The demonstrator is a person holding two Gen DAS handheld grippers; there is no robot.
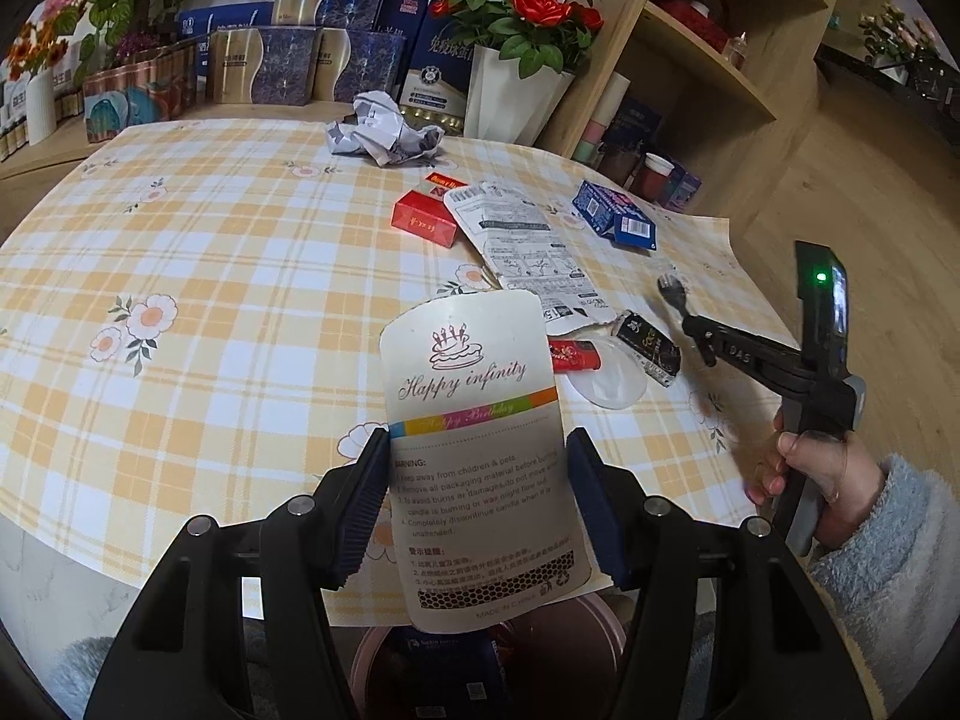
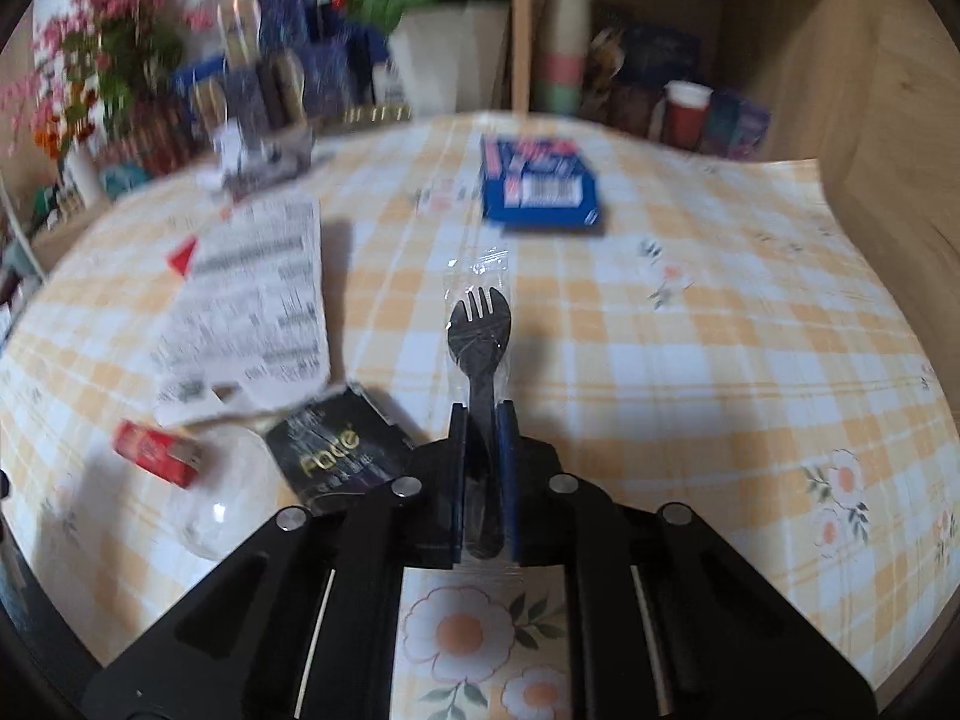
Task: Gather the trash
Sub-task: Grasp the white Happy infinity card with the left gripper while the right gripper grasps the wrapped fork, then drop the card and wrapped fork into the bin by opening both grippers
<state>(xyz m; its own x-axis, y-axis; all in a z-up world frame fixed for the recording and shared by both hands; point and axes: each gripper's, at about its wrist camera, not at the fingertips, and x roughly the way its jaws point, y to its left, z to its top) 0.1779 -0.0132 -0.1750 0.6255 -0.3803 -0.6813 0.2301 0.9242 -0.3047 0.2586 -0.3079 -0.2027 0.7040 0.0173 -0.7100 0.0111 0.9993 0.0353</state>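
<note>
My left gripper (image 1: 477, 450) holds a white "Happy infinity" candle card (image 1: 474, 420) upright between its pads, above a pinkish trash bin (image 1: 492, 660) below the table edge. My right gripper (image 2: 480, 414) is shut on a black plastic fork in a clear wrapper (image 2: 480, 330) and holds it above the table; it also shows in the left wrist view (image 1: 690, 318). On the checked tablecloth (image 1: 210, 300) lie a red box (image 1: 423, 219), a white printed pouch (image 1: 522, 240), a blue box (image 1: 615, 216), a black packet (image 1: 651, 348), a small red packet (image 1: 573, 355), a clear lid (image 1: 609, 381) and crumpled paper (image 1: 384, 132).
Gift boxes (image 1: 300, 60) and flower pots, one with red roses (image 1: 516, 84), stand along the table's far edge. A wooden shelf unit (image 1: 708, 60) with cups stands at the back right. The tablecloth corner (image 1: 720, 228) curls up at the right.
</note>
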